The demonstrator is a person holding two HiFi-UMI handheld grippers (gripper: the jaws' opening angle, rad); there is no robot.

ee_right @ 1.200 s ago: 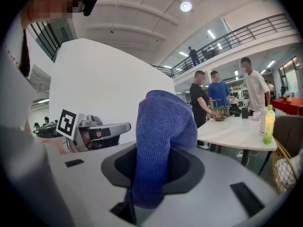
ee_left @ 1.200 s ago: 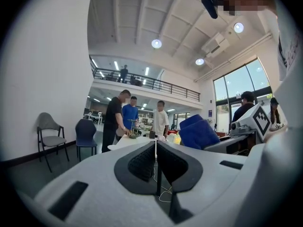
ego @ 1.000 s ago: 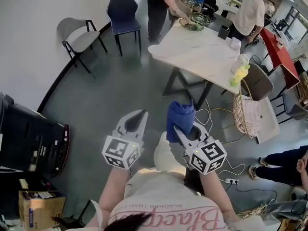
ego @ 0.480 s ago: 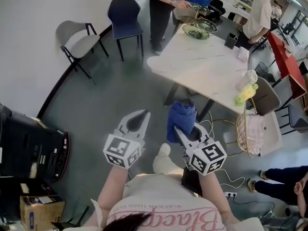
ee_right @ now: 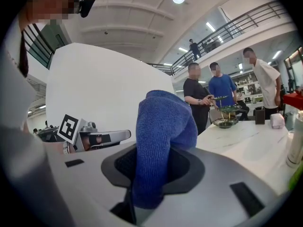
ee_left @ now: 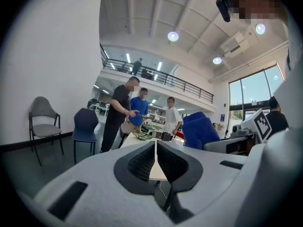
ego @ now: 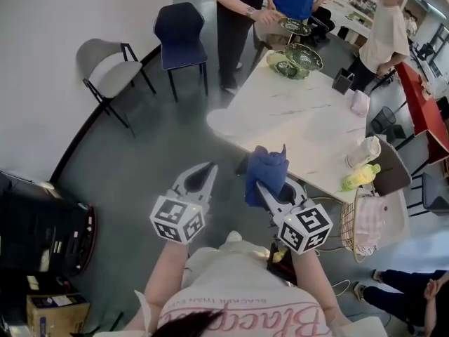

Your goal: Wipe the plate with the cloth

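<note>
The right tongs (ego: 261, 188) are clenched on the blue cloth (ego: 265, 166), which bunches up above the jaws. The left tongs (ego: 208, 167) are closed with nothing between them. Green plates (ego: 302, 56) sit at the far end of the desk (ego: 280, 118), well apart from both tongs and beside people standing there; which one is meant is hard to tell from here. The step is probably bringing the cloth over. Keep the grip firm, approach along the desk's near edge, and ready the left tongs to steady the plate.
</note>
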